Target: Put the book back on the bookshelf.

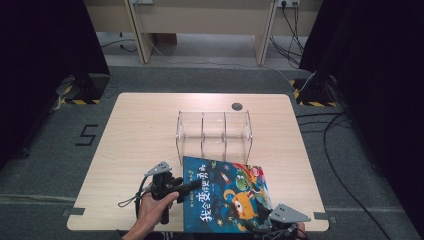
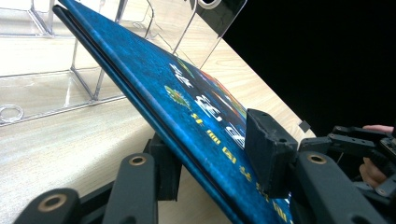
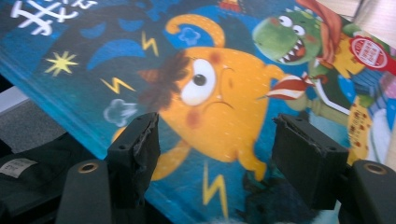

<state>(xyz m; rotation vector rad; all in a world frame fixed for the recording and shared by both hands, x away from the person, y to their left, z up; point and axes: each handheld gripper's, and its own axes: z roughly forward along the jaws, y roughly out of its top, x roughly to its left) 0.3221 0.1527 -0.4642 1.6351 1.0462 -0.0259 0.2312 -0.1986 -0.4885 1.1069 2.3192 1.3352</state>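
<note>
A blue picture book (image 1: pixel 227 195) with an orange monster on its cover lies tilted at the table's front, its left edge lifted off the wood. My left gripper (image 1: pixel 192 186) is shut on that edge. In the left gripper view its pads (image 2: pixel 266 149) clamp the book (image 2: pixel 187 98) from above and below. My right gripper (image 1: pixel 278 226) is at the book's near right corner. In the right gripper view that gripper (image 3: pixel 215 149) is open, its jaws wide apart in front of the cover (image 3: pixel 210 88), which neither pad presses.
A clear acrylic rack (image 1: pixel 214 132) with three compartments stands mid-table just behind the book, its dividers close to the book's far edge (image 2: pixel 70 70). A small dark disc (image 1: pixel 237 106) sits near the table's back edge. The book's near corner overhangs the table's front edge.
</note>
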